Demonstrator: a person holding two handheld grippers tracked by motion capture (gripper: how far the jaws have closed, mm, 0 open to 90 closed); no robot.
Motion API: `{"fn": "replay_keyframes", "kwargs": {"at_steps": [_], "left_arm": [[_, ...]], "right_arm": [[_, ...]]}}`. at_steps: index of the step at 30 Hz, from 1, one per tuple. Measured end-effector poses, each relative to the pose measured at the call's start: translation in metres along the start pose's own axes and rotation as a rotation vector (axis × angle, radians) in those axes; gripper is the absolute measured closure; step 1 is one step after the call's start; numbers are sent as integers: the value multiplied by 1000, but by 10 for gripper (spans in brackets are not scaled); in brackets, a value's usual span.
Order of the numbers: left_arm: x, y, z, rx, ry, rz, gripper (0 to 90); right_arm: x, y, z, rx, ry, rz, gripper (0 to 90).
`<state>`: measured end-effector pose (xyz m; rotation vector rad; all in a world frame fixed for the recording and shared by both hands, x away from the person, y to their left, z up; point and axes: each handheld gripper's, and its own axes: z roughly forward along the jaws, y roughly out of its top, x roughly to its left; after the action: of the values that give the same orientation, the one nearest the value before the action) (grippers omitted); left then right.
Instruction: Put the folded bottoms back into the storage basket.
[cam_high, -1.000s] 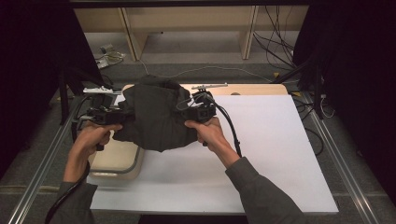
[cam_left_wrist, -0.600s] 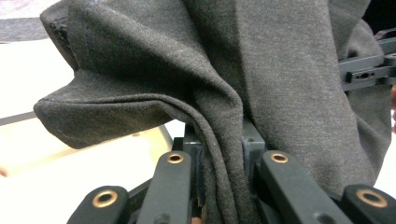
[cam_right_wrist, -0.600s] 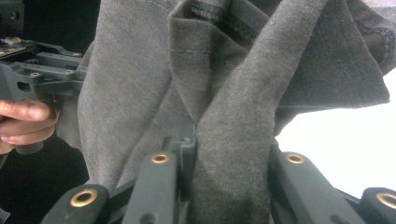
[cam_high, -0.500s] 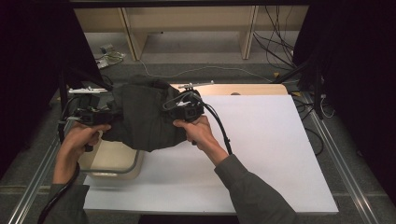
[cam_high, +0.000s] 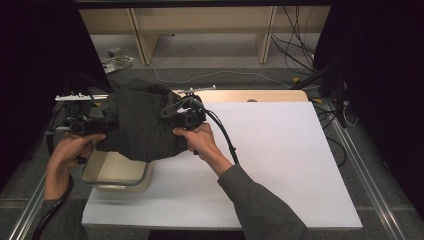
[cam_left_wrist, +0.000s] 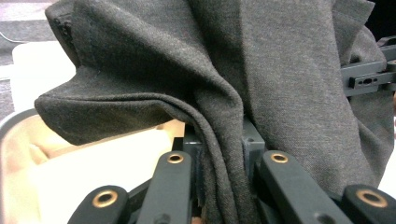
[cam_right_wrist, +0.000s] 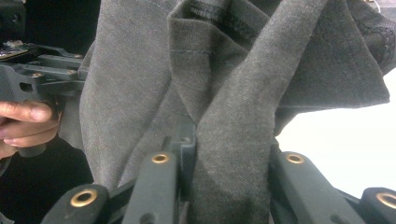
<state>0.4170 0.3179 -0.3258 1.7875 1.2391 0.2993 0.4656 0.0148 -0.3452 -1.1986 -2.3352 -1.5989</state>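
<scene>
The dark cloth is held above the tub at the white board's left edge; the board is bare to the right. Left gripper and right gripper are clamped on cloth folds, forearms level.

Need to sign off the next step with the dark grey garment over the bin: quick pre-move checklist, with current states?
1. Left gripper clamped on the dark grey fabric garment: ok.
2. Right gripper clamped on the garment: ok.
3. Garment lifted off the white table sheet: ok.
4. Garment hanging over the beige plastic bin: ok, over its far part.
5. Bin contents: cannot tell, partly hidden by the garment.
6. Right gripper's black cable clear of the garment: ok.
</scene>
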Motion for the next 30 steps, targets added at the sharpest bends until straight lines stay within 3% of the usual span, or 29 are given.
{"fn": "replay_keyframes", "kwargs": {"at_steps": [12,30], "left_arm": [[19,-8,-13,-12,25,-39,787],[44,-21,-15,39,95,-82,787]], "right_arm": [[14,2,23,12,10,-1,708],[27,-6,55,47,5,10,708]]}}
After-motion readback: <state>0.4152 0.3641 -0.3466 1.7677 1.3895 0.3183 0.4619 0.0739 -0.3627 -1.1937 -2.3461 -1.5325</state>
